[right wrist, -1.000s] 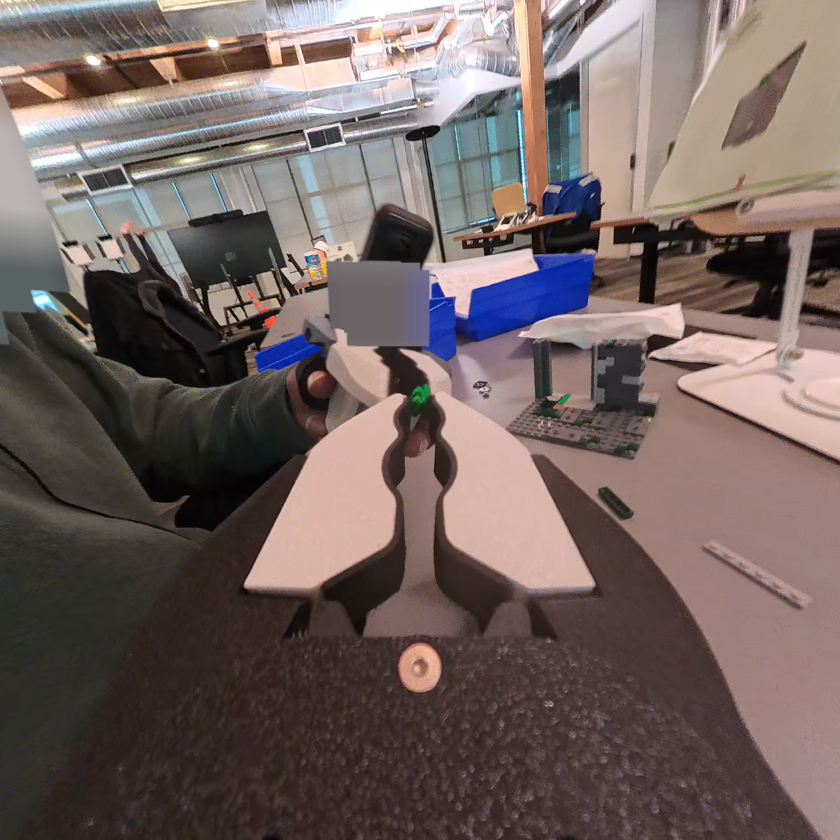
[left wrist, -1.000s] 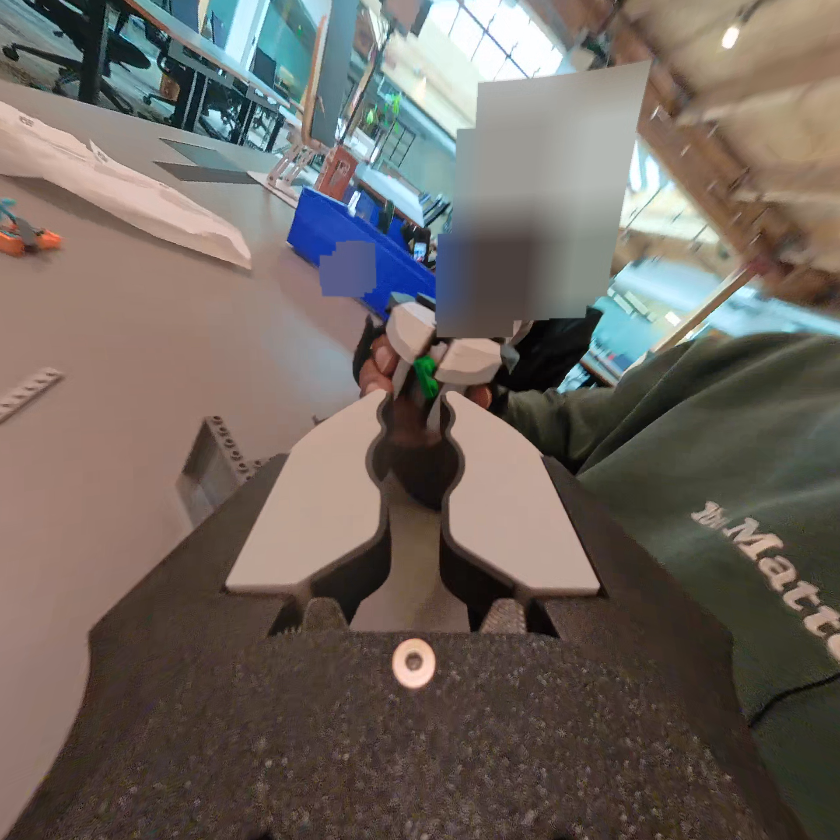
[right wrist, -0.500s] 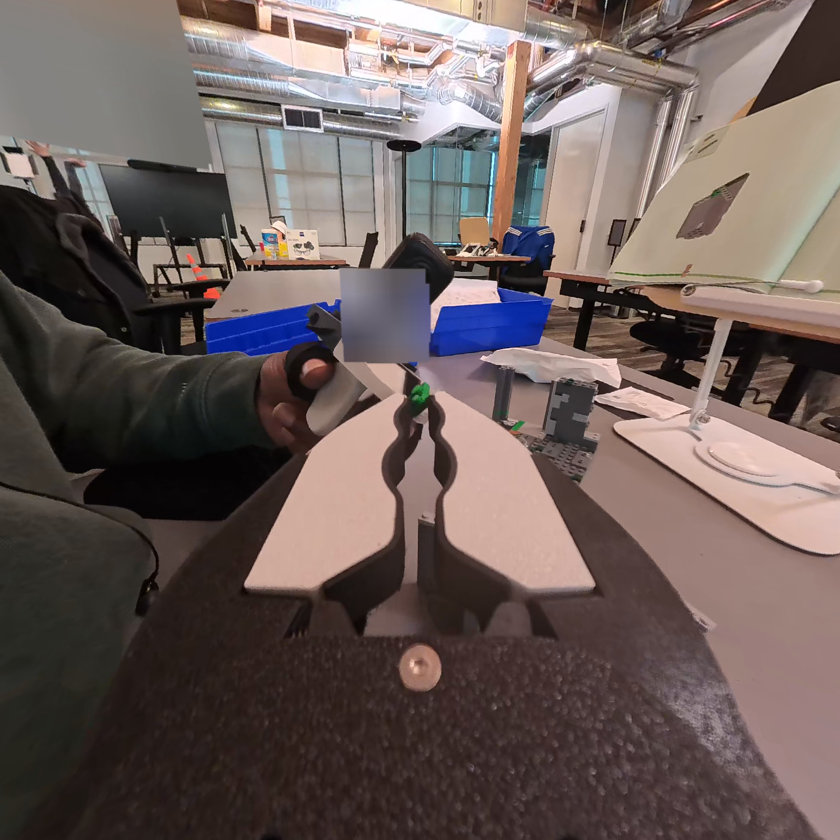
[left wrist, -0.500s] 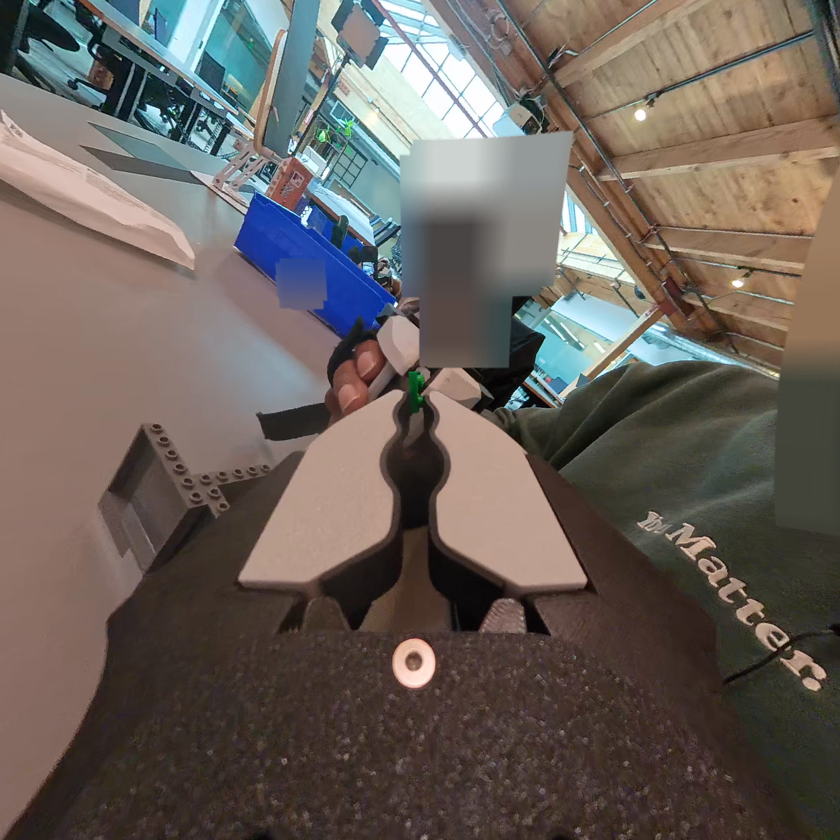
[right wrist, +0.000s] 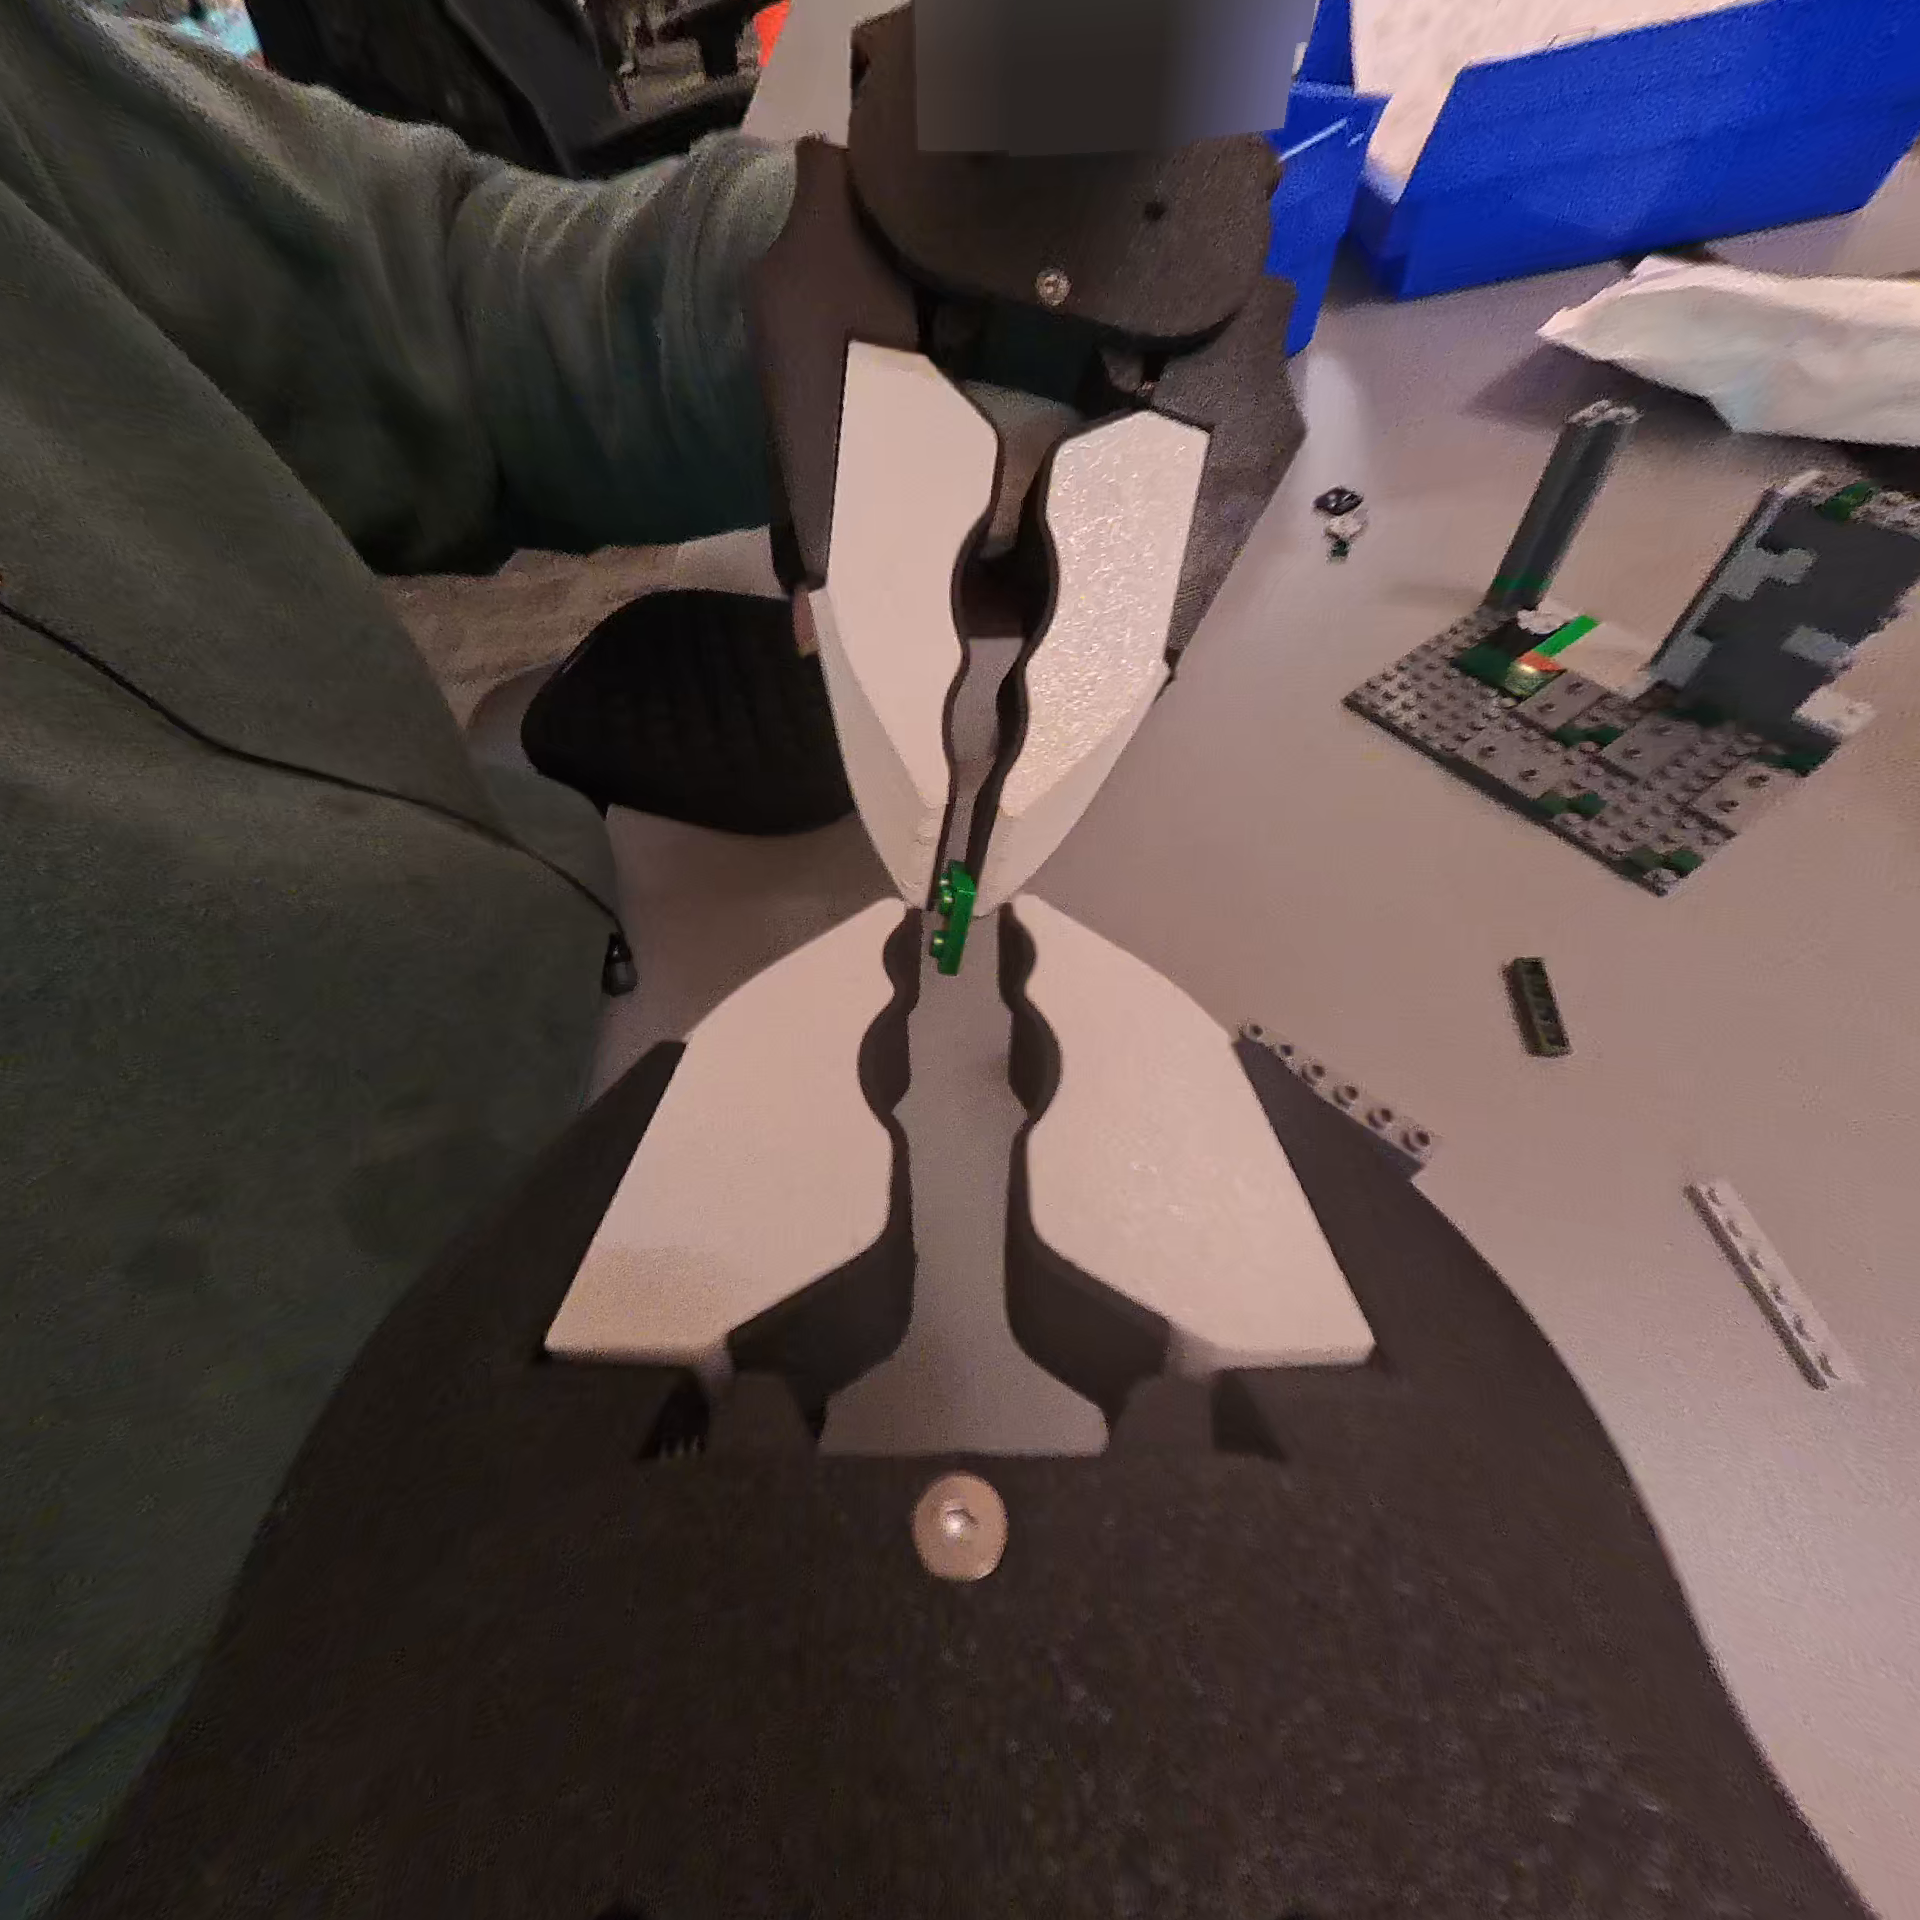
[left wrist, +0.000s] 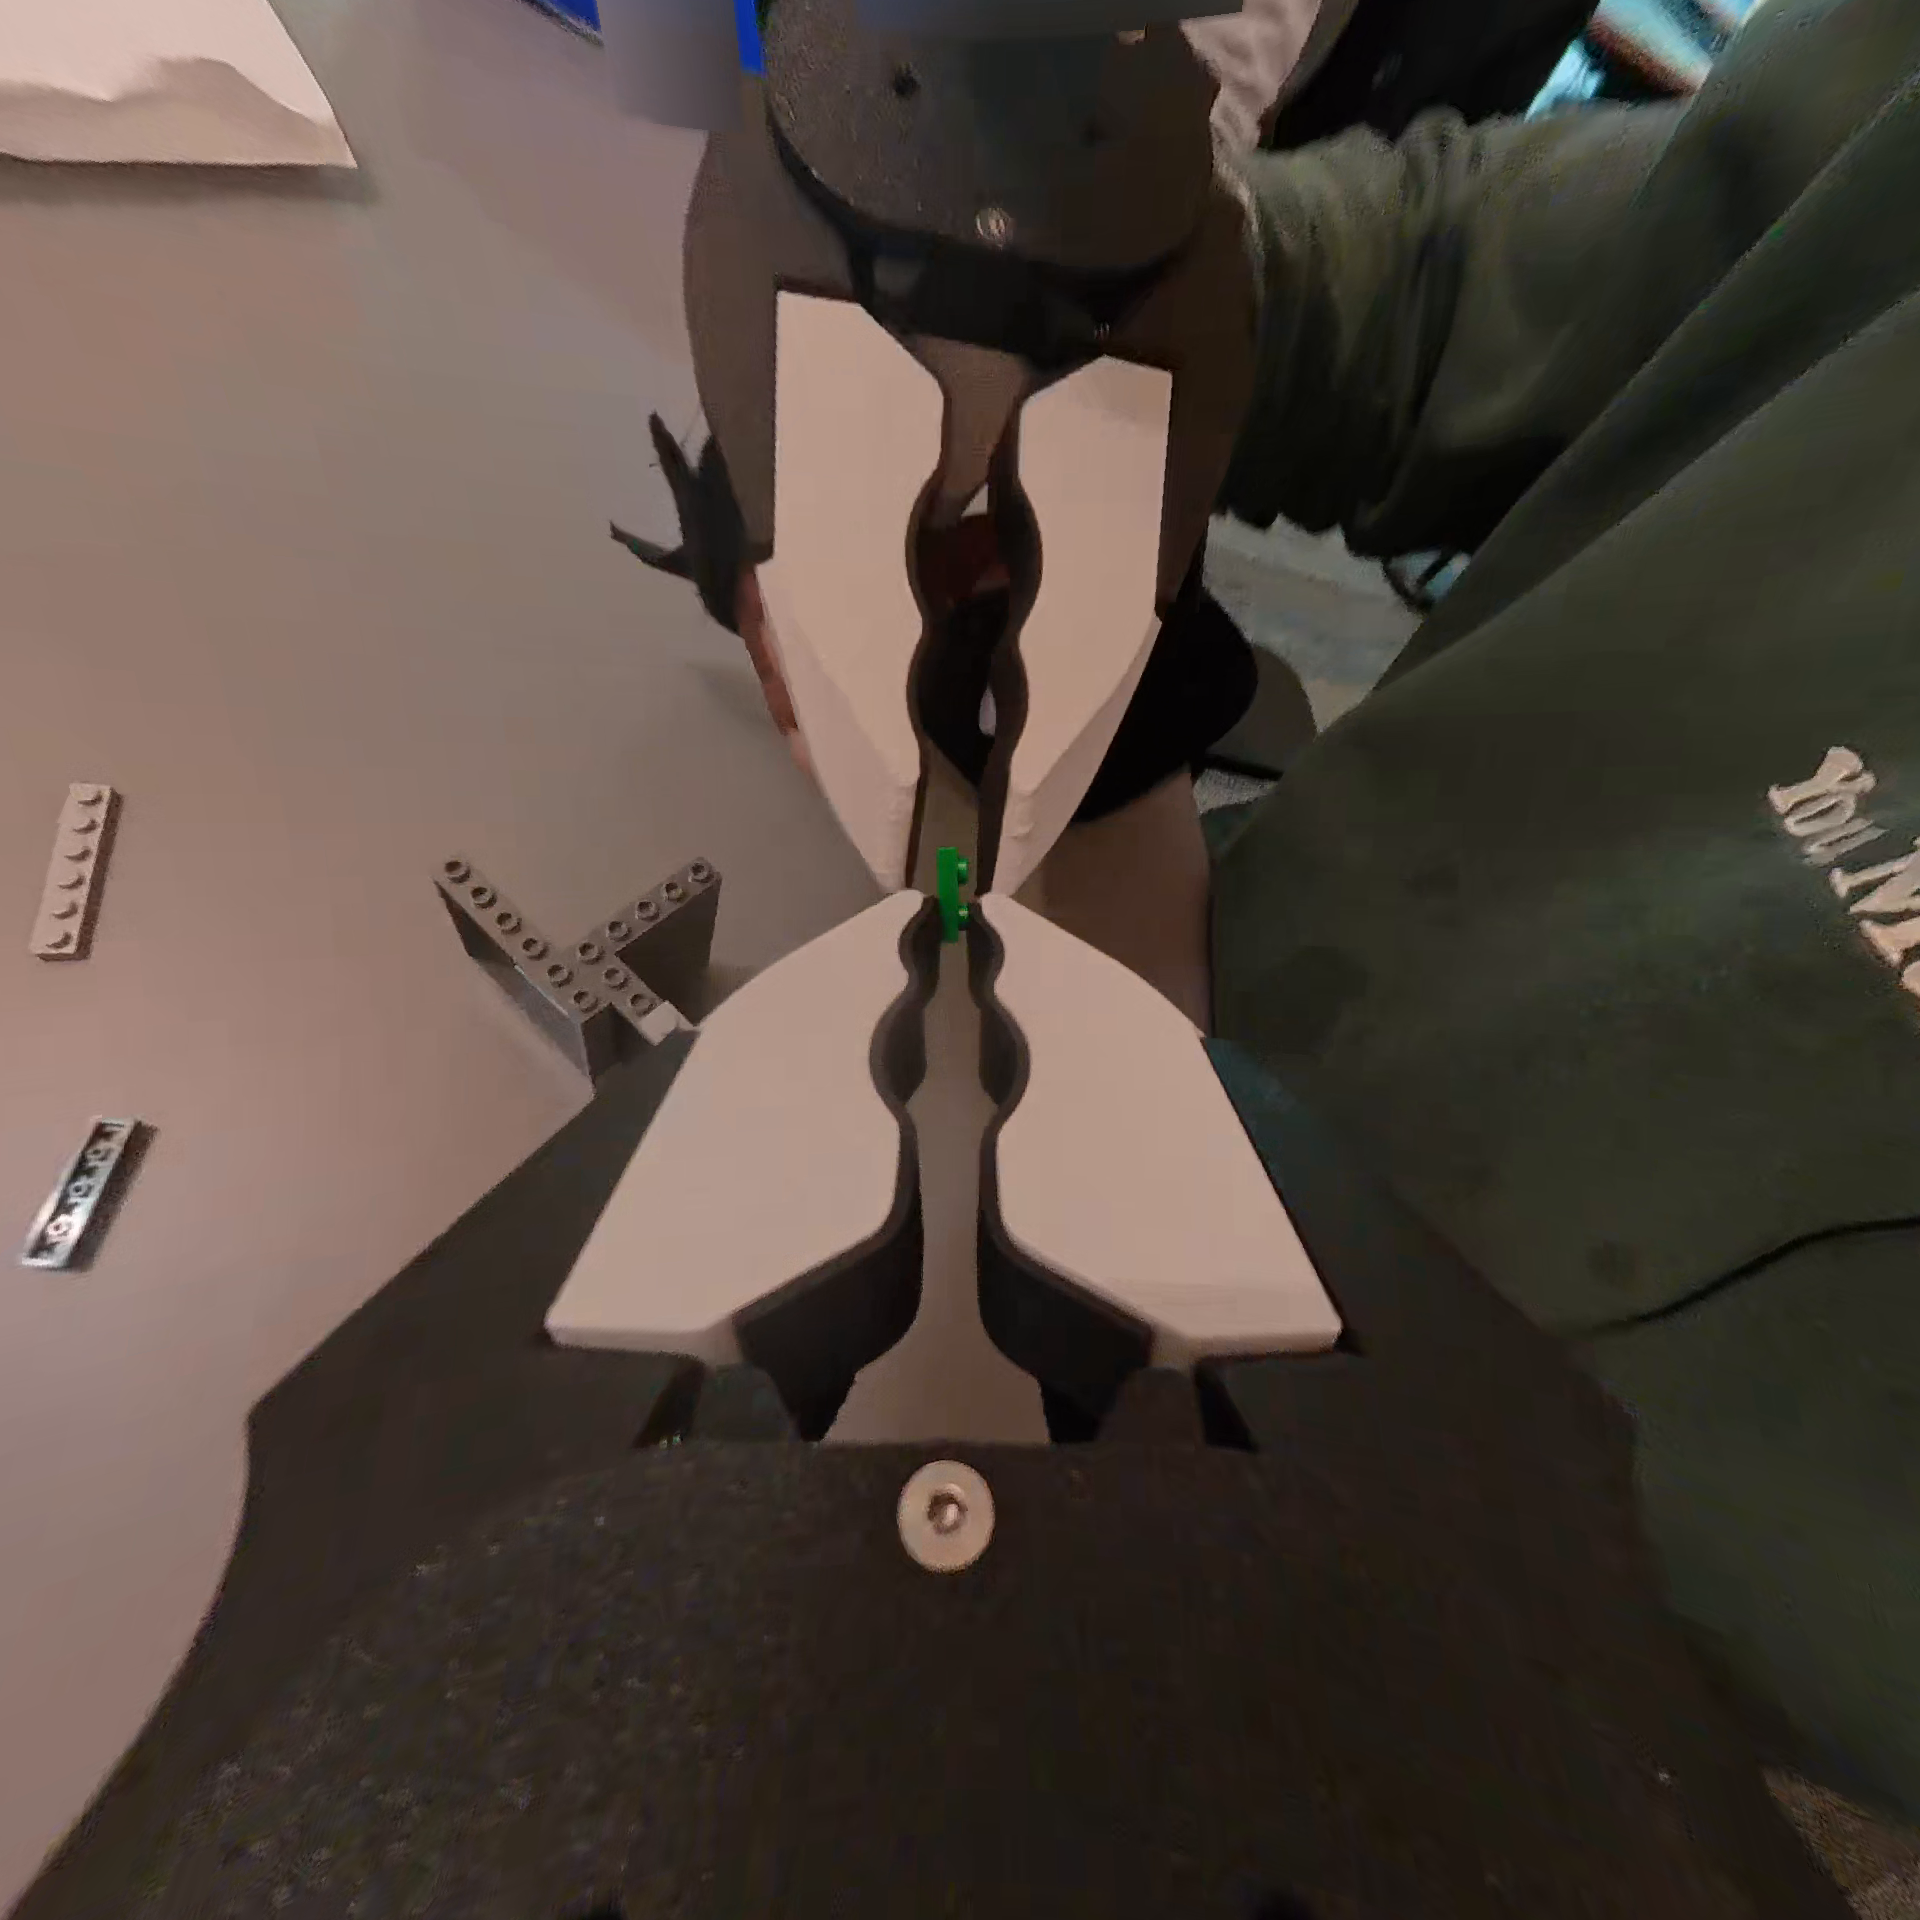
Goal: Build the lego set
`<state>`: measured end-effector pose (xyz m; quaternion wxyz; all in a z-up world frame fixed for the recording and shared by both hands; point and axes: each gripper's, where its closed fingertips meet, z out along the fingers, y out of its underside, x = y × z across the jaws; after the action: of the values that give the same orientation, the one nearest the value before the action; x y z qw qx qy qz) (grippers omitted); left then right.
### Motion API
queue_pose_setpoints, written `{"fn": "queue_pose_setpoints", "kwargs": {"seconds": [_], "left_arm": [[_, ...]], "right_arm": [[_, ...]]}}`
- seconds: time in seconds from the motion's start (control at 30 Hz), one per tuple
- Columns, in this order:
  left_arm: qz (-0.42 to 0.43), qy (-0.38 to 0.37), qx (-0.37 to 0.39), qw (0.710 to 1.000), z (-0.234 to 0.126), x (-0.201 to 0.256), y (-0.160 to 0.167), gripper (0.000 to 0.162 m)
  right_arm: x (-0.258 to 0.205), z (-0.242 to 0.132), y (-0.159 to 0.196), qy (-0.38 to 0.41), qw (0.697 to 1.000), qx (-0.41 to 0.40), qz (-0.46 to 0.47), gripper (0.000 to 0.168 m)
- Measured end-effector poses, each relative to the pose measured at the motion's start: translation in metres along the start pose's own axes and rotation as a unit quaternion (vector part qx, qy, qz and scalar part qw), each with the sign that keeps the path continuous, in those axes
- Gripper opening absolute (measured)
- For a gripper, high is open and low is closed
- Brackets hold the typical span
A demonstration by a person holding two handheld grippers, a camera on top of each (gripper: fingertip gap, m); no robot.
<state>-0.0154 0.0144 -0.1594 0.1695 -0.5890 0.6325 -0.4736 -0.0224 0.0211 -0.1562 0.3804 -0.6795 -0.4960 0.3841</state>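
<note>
A small green lego plate hangs in the air between the two grippers, which meet tip to tip above the grey table. My left gripper is shut on the plate's lower end. In the right wrist view the left gripper comes in from above and pinches the plate. My right gripper is slightly open around the plate, with a gap beside it. The right gripper also shows in the left wrist view, pointing down.
A grey lego build on a studded baseplate stands at the right, with a dark green piece and a long light grey plate near it. Blue bins stand behind. A grey cross-shaped brick piece and loose plates lie at the left. The grippers are tip to tip, or close to it. Left tips and right tips are each some 8 cm from the grey cross-shaped brick piece.
Both grippers have tilted down toward the table and come tip to tip. The green plate, held by the right gripper before, is now pinched by the left. The right jaws have opened slightly.
</note>
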Motion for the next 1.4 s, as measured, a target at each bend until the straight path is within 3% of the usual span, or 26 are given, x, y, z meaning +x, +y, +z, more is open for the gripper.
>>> {"fn": "queue_pose_setpoints", "kwargs": {"seconds": [0.13, 0.27, 0.4, 0.57, 0.83, 1.4], "left_arm": [[0.010, -0.004, 0.002, 1.000, -0.001, 0.001, -0.001, 0.005], [0.032, -0.037, 0.081, 0.996, -0.008, -0.004, -0.014, 0.017], [0.119, -0.126, 0.153, 0.973, -0.016, -0.006, -0.030, 0.018], [0.180, -0.181, 0.194, 0.947, -0.017, 0.000, -0.042, 0.016], [0.204, -0.163, 0.196, 0.945, -0.019, 0.007, -0.044, 0.004], [0.262, -0.159, 0.135, 0.942, -0.019, 0.006, -0.033, 0.013]], "right_arm": [[-0.002, 0.000, -0.001, -0.008, 1.000, 0.013, 0.023, 0.005], [0.005, -0.008, -0.011, 0.001, 0.989, 0.112, 0.098, 0.004], [0.009, -0.023, -0.026, -0.033, 0.938, 0.256, 0.232, 0.004], [0.006, -0.023, -0.031, -0.061, 0.896, 0.317, 0.303, 0.004], [-0.002, -0.022, -0.032, -0.116, 0.872, 0.331, 0.342, 0.004], [-0.008, -0.019, -0.033, -0.156, 0.867, 0.325, 0.345, 0.004]]}}
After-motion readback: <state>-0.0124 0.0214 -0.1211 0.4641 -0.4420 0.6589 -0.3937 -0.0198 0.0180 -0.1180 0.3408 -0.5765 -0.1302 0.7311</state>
